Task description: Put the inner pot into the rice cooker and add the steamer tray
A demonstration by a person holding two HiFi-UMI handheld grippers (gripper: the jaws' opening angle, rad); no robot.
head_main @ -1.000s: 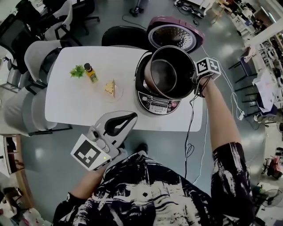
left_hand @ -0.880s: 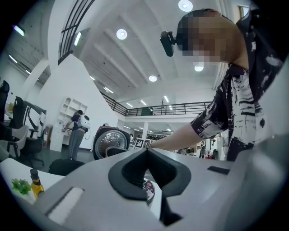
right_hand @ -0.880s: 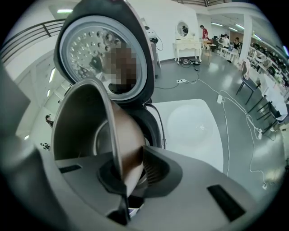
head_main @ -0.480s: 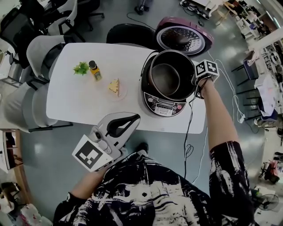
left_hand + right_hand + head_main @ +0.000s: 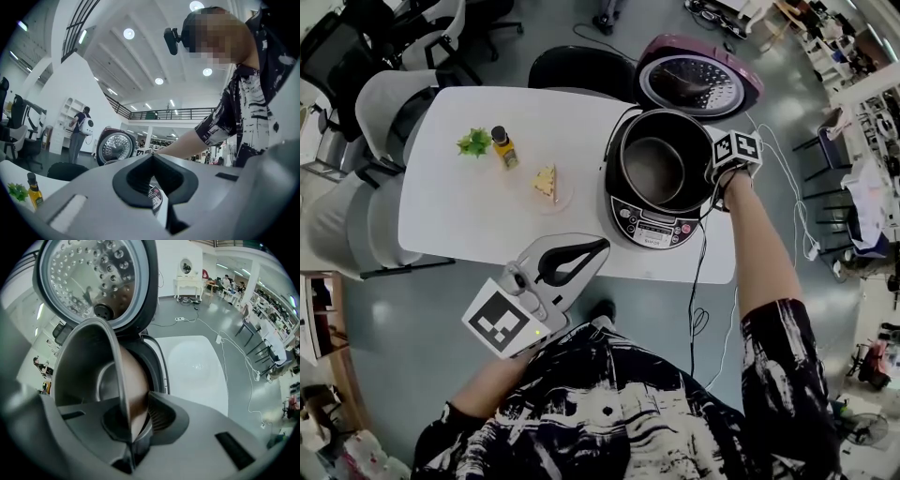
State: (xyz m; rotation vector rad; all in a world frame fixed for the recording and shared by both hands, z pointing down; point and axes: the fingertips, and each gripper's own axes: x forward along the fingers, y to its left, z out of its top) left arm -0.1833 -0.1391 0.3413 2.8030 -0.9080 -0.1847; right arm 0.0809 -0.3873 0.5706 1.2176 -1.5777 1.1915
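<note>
shirt (image 5: pixel 609 403): black-and-white blotchy print, short sleeves | left gripper (image 5: pixel 605 246): pale grey shell, black pads (image 5: pixel 138 180), square-marker cube (image 5: pixel 502 323) | right gripper (image 5: pixel 137 416): grey, black ribbed pads, second cube (image 5: pixel 736 150)

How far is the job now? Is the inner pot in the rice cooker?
Done: the lid of the rice cooker stands open. In hand: the inner pot is in the cooker's opening, the right gripper shut on its rim. The left gripper is shut, empty. Left: release the pot, then add the steamer tray, which no view shows.
</note>
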